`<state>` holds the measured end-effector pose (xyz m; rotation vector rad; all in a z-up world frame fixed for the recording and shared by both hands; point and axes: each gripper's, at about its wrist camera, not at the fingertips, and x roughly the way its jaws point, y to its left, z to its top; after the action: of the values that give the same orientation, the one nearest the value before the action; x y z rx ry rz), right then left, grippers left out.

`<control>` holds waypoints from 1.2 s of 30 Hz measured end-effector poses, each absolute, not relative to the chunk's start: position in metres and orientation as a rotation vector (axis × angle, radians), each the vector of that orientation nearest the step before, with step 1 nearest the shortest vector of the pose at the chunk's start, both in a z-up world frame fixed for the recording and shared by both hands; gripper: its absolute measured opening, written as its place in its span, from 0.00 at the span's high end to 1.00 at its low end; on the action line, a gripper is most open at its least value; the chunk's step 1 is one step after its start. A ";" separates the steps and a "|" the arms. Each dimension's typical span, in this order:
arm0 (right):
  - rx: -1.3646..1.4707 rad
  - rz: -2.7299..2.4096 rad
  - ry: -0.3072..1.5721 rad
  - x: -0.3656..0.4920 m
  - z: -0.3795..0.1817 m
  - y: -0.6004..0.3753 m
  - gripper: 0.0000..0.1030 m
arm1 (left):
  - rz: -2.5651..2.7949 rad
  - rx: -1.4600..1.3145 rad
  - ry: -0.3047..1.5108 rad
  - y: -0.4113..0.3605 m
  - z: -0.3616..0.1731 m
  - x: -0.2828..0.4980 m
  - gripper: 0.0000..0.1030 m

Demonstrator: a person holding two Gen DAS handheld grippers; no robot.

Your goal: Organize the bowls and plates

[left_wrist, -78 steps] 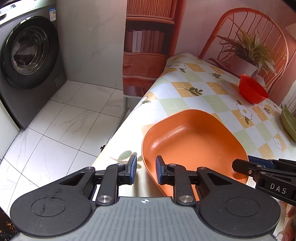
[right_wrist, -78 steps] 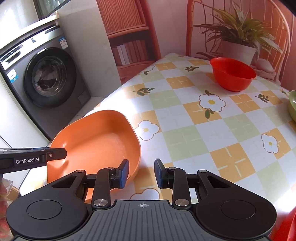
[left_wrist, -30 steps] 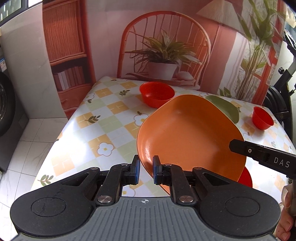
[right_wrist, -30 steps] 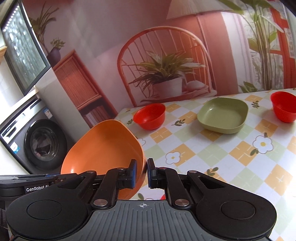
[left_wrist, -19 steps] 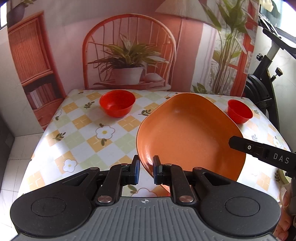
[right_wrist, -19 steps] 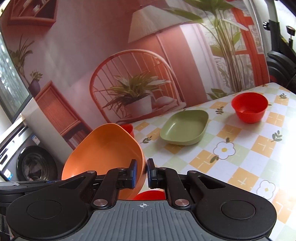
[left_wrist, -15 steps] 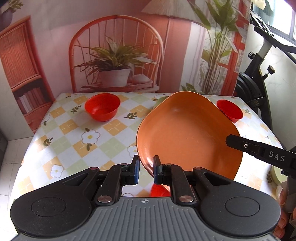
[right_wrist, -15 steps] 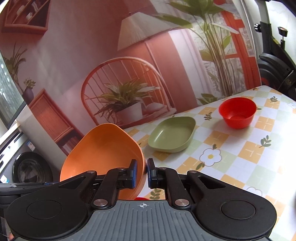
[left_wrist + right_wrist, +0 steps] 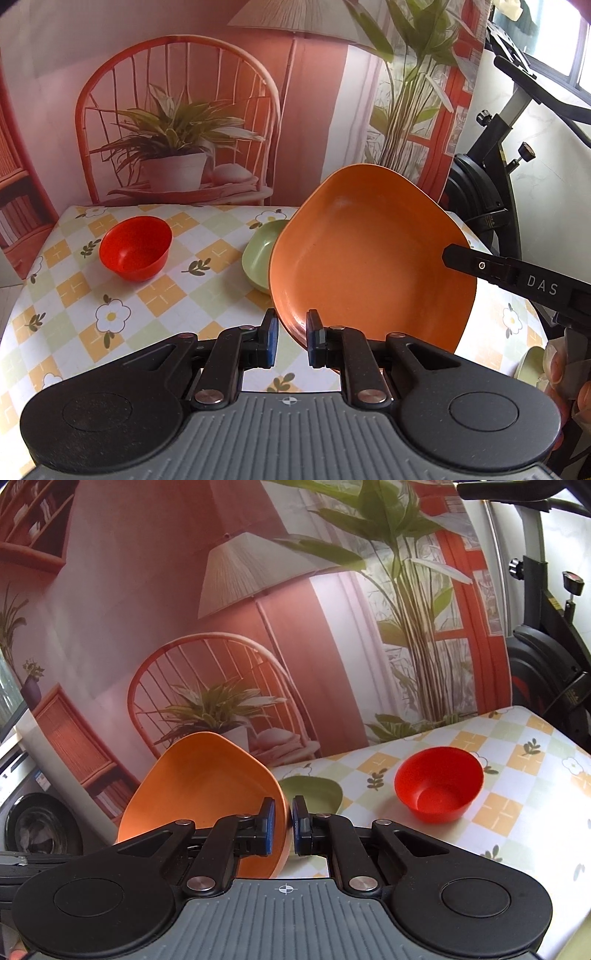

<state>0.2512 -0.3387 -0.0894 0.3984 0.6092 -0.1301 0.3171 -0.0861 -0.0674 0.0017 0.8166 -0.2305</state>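
Left wrist view: orange plate [image 9: 373,258] tilted in the air above the table [image 9: 66,295], overlapping the green plate [image 9: 260,254]. Left gripper [image 9: 291,341] pinches its near rim; right gripper [image 9: 280,827] clamps the opposite rim. Red bowl [image 9: 135,247] sits well apart to the left, with bare tablecloth between.

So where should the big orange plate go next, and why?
Probably carry it forward and lower it onto the green plate. Both the left gripper and the right gripper are clamped on the rim of the orange plate, which is tilted up in the air just in front of the green one. The two look alike in shape, so stacking seems likely.
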 end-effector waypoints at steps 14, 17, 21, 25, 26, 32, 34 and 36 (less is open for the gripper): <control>0.246 -0.106 0.657 0.366 -0.133 -0.363 0.91 | -0.158 -0.079 0.901 -0.091 -0.108 0.427 0.83; 0.219 -0.104 0.676 0.383 -0.150 -0.364 0.91 | -0.153 -0.096 0.947 -0.093 -0.131 0.441 0.82; 0.144 -0.133 0.732 0.406 -0.174 -0.360 0.91 | -0.143 -0.120 0.993 -0.092 -0.152 0.459 0.82; 0.113 -0.138 0.772 0.426 -0.194 -0.360 0.92 | -0.132 -0.117 1.007 -0.091 -0.164 0.473 0.82; 0.113 -0.138 0.778 0.429 -0.198 -0.361 0.92 | -0.132 -0.122 1.014 -0.091 -0.167 0.476 0.82; 0.109 -0.155 0.805 0.443 -0.213 -0.362 0.93 | -0.129 -0.135 1.045 -0.089 -0.180 0.489 0.82; 0.109 -0.162 0.820 0.444 -0.218 -0.365 0.93 | -0.135 -0.127 1.055 -0.089 -0.181 0.490 0.82; 0.115 -0.165 0.833 0.444 -0.221 -0.367 0.93 | -0.142 -0.125 1.061 -0.089 -0.181 0.489 0.82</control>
<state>0.4443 -0.3666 -0.2211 0.1154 0.8326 -0.1650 0.4895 -0.0894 -0.1807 -0.1248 1.0606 -0.1424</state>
